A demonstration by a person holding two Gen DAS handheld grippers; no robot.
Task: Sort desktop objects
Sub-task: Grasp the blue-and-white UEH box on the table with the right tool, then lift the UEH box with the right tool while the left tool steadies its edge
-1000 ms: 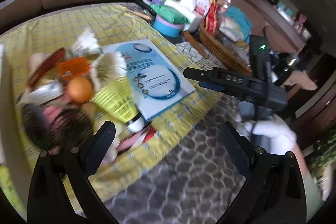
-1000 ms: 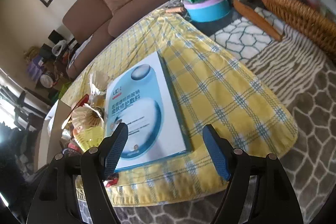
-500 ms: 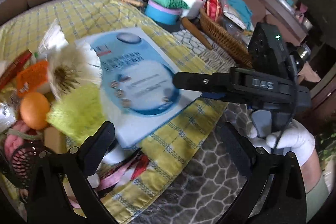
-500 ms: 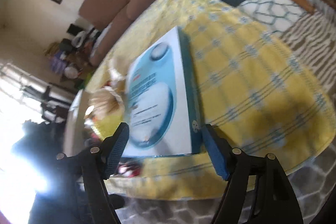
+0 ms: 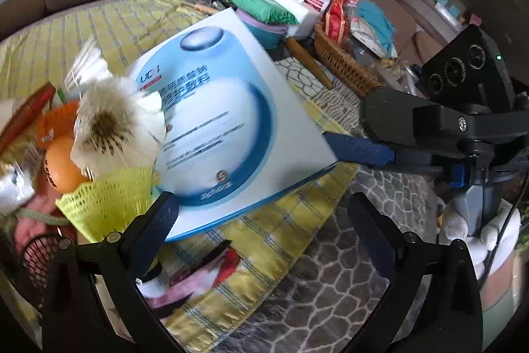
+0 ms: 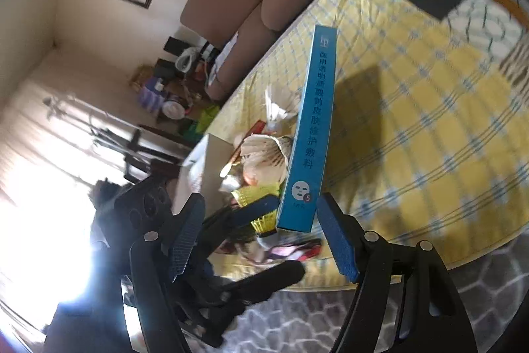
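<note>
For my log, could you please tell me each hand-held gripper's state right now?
Left hand-held gripper: open, holding nothing.
Right hand-held gripper: open, jaws have just been closing; blue box between them, not gripped.

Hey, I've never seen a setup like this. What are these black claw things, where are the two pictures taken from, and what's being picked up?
Those claws are two-finger grippers that a person holds, one per hand; a white-gloved hand shows at the right of the left view. Each gripper has a wide-angle camera looking along its fingers, so one picture comes from the left gripper and the other from the right gripper.

On the yellow checked cloth lie a white shuttlecock, a yellow shuttlecock and an orange ball, with a wicker basket behind.

The blue face-mask box is tipped up. It stands between the right gripper's jaws, which have just been closing but are not yet clamped. The left gripper is open.
</note>
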